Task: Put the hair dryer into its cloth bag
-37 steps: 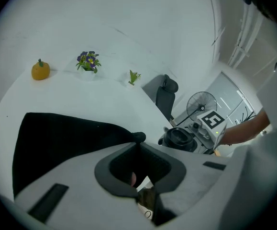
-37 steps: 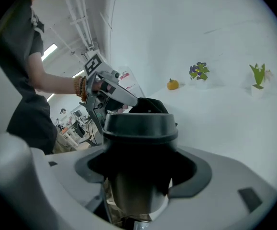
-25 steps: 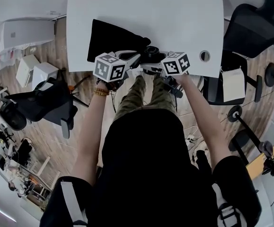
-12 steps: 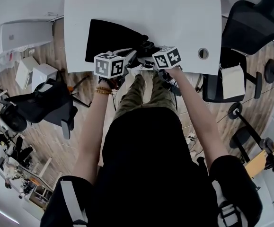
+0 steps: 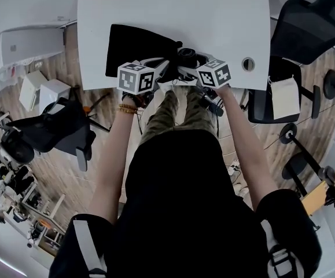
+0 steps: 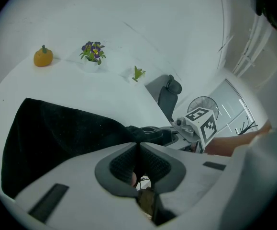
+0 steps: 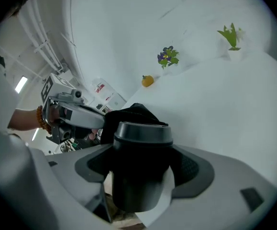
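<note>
Grip first: right gripper (image 7: 142,169) has its jaws clamped round the black barrel of the hair dryer (image 7: 141,134), nozzle end aimed away across the table. Left gripper (image 6: 138,146) has its jaws pressed nearly together, pinching a fold of black cloth at the near edge of the cloth bag (image 6: 57,133) — by the look of it, the mouth.

Just beyond the jaws, the dryer's round front end sits right at that pinched edge, touching or all but touching the cloth. No view shows whether the tip has crossed the opening. Both tools are close together at the near rim of the white table (image 5: 225,22).

Further out, the bag lies flat and slack on the tabletop, stretching away to the person's left with no bulge in it. It reads as empty.

Progress, as a judgement: both objects are gripped and brought together, and insertion is barely begun, if at all. Left to do: hold the mouth open, slide the whole dryer in, then release.

Far edge of the table: orange pumpkin ornament (image 6: 43,56), purple flowers (image 6: 93,51) and green sprig (image 6: 138,73), all well apart from the work.
</note>
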`<action>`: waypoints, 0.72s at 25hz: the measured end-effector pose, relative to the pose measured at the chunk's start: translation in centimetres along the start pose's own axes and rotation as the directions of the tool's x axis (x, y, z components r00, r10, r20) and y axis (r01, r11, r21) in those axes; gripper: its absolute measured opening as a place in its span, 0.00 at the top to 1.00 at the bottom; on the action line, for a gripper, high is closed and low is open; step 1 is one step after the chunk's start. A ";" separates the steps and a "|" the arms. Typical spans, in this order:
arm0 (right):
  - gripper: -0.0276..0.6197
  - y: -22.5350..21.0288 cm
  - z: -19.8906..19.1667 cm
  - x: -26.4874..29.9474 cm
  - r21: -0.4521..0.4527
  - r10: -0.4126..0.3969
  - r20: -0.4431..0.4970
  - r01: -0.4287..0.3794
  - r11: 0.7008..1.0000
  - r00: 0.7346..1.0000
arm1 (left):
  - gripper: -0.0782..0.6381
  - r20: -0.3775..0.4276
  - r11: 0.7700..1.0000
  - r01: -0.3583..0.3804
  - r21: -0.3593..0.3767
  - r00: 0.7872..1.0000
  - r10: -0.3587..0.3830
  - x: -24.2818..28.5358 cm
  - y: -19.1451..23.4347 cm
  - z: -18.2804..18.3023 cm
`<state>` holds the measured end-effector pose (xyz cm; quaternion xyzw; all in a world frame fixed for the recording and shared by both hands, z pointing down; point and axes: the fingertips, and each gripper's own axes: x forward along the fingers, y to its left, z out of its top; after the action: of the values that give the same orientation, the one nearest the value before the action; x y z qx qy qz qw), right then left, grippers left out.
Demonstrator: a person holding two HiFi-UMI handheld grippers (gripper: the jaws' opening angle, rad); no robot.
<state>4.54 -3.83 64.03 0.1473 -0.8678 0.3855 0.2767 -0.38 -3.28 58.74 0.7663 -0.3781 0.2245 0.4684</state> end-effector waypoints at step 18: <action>0.39 -3.9 -0.7 -6.3 -0.261 -0.103 -0.003 0.098 0.960 0.995 | 0.84 -0.035 0.998 0.026 0.052 0.999 -0.025 1.0 -1.0 0.7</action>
<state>11.70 -5.57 62.97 0.1503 -0.8999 0.2549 0.3202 1.02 -4.03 58.60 0.7791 -0.3542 0.2414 0.4575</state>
